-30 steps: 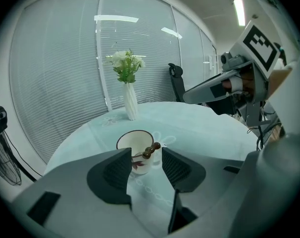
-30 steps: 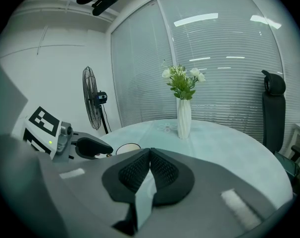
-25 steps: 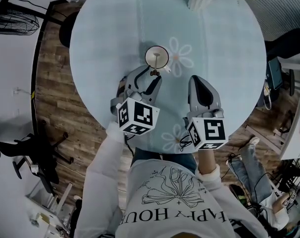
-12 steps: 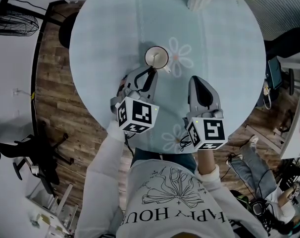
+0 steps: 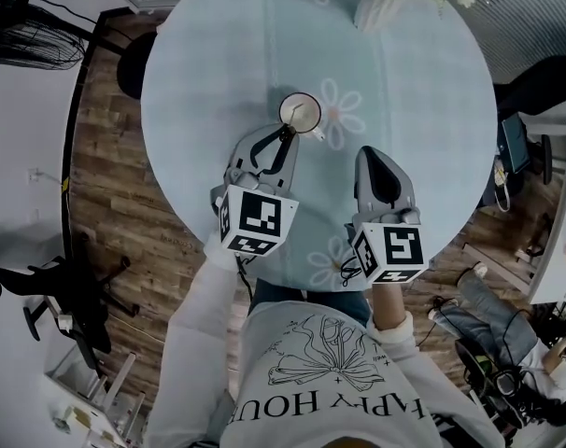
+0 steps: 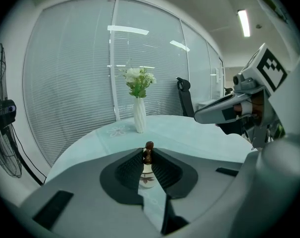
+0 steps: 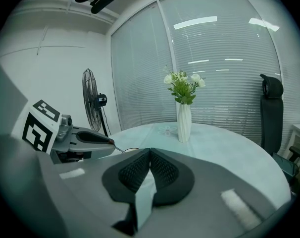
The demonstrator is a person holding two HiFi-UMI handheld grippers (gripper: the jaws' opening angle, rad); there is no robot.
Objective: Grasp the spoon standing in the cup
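A white cup (image 5: pixel 300 112) stands on the round pale-blue table (image 5: pixel 208 63), and a spoon (image 5: pixel 287 131) with a brown beaded handle leans out of it toward me. My left gripper (image 5: pixel 285 138) is shut on that handle. In the left gripper view the spoon's brown knobs (image 6: pixel 149 150) sit pinched between the dark pads, with the cup (image 6: pixel 147 178) seen just below them. My right gripper (image 5: pixel 375 153) hovers to the right of the cup, shut and holding nothing; its pads (image 7: pixel 160 170) meet at the tips.
A white vase (image 5: pixel 381 6) of flowers stands at the table's far edge. A standing fan (image 7: pixel 93 105) and a black office chair (image 7: pixel 271 110) are beyond the table. Wooden floor lies to the left, and window blinds are behind.
The left jaws, wide apart around the spoon a second ago, have come together on its handle. The right gripper has stayed where it was.
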